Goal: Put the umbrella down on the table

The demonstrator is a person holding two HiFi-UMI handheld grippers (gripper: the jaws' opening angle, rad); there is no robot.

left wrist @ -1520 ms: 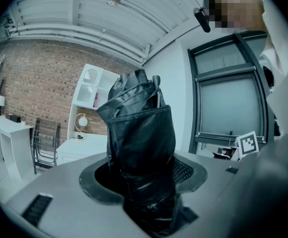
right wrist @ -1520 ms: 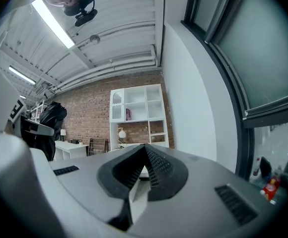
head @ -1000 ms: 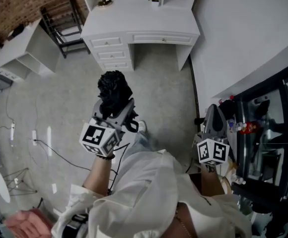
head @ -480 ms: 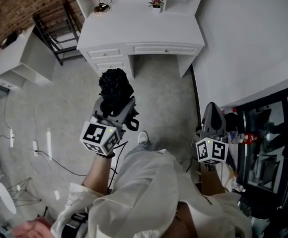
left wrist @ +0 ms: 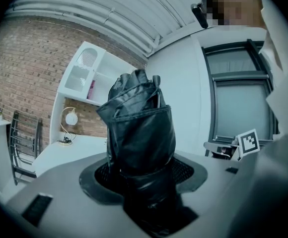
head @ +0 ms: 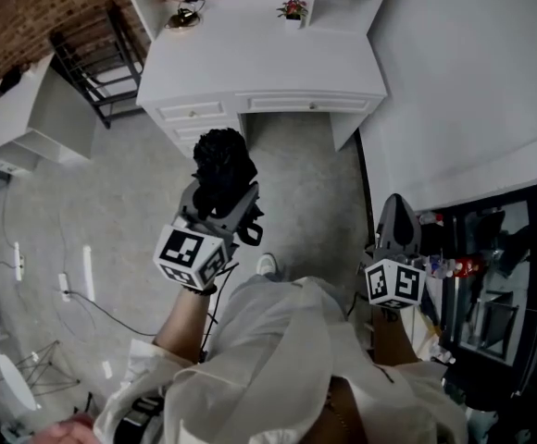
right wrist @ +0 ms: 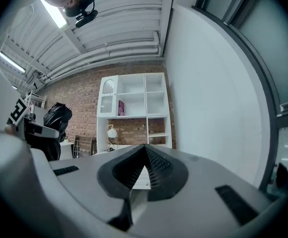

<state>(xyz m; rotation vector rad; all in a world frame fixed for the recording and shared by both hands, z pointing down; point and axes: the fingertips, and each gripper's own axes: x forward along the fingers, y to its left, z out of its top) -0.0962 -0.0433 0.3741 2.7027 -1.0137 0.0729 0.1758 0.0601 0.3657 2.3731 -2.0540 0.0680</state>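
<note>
A folded black umbrella [head: 222, 165] sticks up from my left gripper [head: 220, 198], whose jaws are shut on its lower part. In the left gripper view the umbrella [left wrist: 140, 128] fills the middle, clamped between the pads of the left gripper [left wrist: 142, 175]. The white table [head: 259, 54], a desk with drawers, stands ahead at the top of the head view, some way beyond the umbrella. My right gripper [head: 396, 222] hangs to the right, shut with nothing in it. In its own view the right gripper [right wrist: 145, 148] has its jaws meeting at the tip, and the umbrella [right wrist: 58, 114] shows at the far left.
A small lamp [head: 187, 14] and a flower pot [head: 293, 8] stand at the back of the desk. A black folding rack [head: 91, 58] and a low white unit [head: 23, 114] stand to the left. Cables [head: 74, 285] lie on the floor. A dark glass cabinet [head: 500, 276] stands at the right.
The desk has drawn nearer in the head view as both grippers moved forward towards it. The left grip on the umbrella is unchanged and the right gripper stays shut.
</note>
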